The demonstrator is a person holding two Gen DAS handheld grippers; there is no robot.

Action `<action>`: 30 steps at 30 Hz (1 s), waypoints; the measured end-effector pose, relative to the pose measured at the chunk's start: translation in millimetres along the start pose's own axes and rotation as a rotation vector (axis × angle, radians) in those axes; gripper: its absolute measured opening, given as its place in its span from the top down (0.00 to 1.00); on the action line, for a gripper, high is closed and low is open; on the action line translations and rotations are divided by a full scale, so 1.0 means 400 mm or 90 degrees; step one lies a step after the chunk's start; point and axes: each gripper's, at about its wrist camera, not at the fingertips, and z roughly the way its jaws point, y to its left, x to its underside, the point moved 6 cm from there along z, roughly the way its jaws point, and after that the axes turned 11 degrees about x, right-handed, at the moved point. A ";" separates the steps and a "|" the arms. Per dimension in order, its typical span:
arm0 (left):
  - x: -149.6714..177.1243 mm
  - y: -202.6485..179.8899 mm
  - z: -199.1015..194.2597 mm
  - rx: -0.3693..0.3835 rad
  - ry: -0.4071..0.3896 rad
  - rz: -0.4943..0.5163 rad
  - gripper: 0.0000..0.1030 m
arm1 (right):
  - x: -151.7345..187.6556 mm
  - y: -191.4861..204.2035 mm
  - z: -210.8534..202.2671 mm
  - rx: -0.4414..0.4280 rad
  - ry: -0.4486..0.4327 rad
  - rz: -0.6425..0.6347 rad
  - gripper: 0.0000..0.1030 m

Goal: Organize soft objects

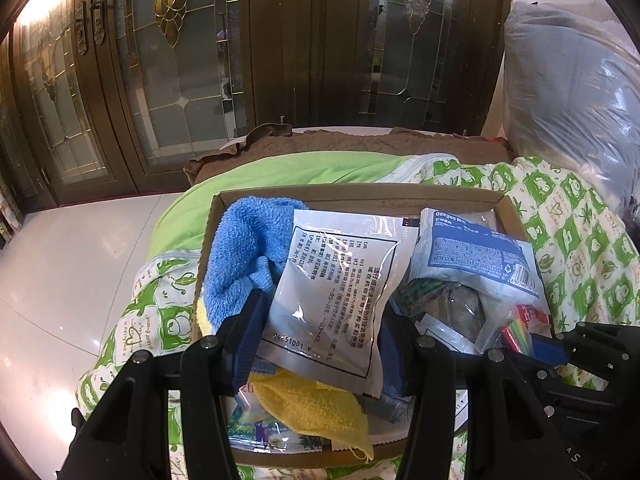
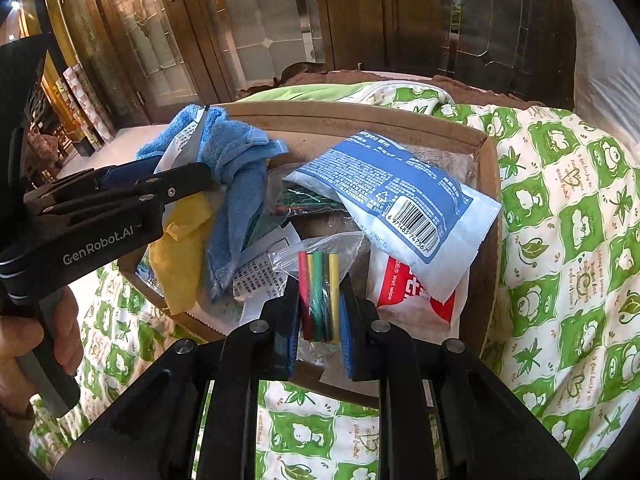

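From the left wrist, the left gripper (image 1: 320, 320) is clamped on a white pouch (image 1: 340, 280) printed with black text, its fingers pressing the pouch's two side edges above the box (image 1: 360, 196). The cardboard box sits on a green-patterned quilt (image 1: 576, 232) and holds a blue towel (image 1: 244, 244) at the left, a yellow cloth (image 1: 316, 408) at the near edge under the pouch, and a blue-and-white pack (image 1: 472, 256) at the right. The right gripper's black body shows at the lower right edge. From the right wrist, the right gripper (image 2: 320, 316) has its fingers drawn narrow on a clear bag of sticks (image 2: 320, 280), red, green and yellow, held over the box's near rim. Beside it lies a red-and-white wipe pack (image 2: 416, 296), partly under the blue-and-white pack. A hand (image 2: 36, 344) at the left grips the left gripper's handle.
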 end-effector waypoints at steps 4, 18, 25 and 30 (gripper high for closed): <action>-0.001 -0.001 0.003 0.001 0.001 0.001 0.49 | -0.004 -0.001 0.005 0.000 0.000 -0.001 0.84; -0.004 -0.007 0.018 0.001 0.001 0.000 0.47 | -0.008 -0.001 0.017 0.007 -0.001 0.000 0.84; -0.006 -0.011 0.013 0.006 -0.007 -0.005 0.43 | -0.022 -0.008 0.015 0.003 -0.025 0.013 0.82; -0.013 -0.029 -0.010 -0.012 -0.014 0.017 0.42 | -0.028 -0.034 -0.027 -0.015 -0.082 0.047 0.51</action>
